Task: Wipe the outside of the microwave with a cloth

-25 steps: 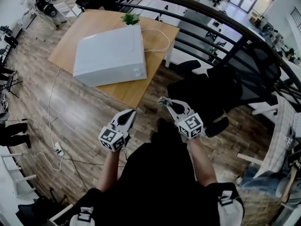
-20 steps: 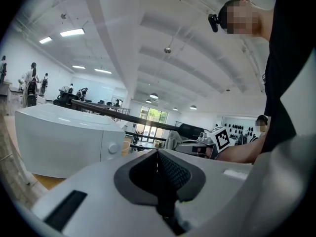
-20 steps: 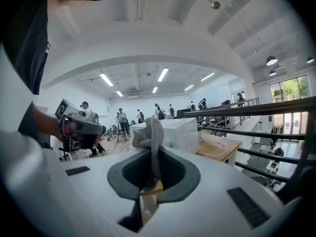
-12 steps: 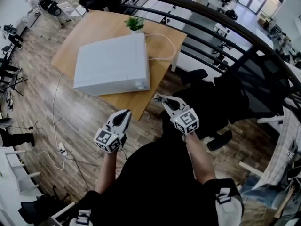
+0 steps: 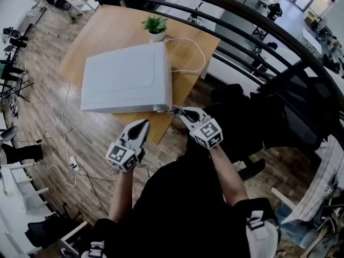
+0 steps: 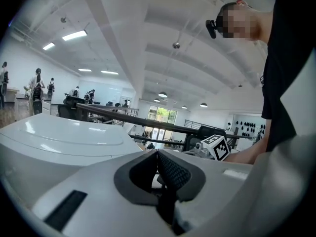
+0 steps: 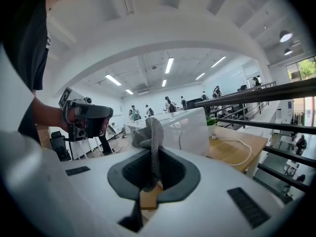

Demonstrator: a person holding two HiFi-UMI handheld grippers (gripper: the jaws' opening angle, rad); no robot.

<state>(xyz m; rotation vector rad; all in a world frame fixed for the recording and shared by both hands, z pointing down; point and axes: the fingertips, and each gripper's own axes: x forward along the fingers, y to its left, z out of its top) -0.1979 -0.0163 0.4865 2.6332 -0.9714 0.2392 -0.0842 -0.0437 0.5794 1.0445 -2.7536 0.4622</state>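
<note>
Left tool (image 5: 143,124) clenched on nothing, hanging just short of table edge. We are pinching grey cloth (image 7: 149,132) in right tool (image 5: 177,112), loose end bunching above jaws; soft, light, floppy, so we are judging mid-fold grip best. Beyond, white microwave (image 5: 126,77) sitting on wooden table (image 5: 102,31), long axis running left-right, front facing us, cloth just beside its near right corner.

Under & left of the left hand-held gripper (image 5: 143,125), wood-plank floor (image 5: 37,90) is seen; wooden bench (image 5: 107,36) ahead, dark railing (image 7: 256,94) beyond it; strip lights (image 6: 74,35) are mounted overhead.
</note>
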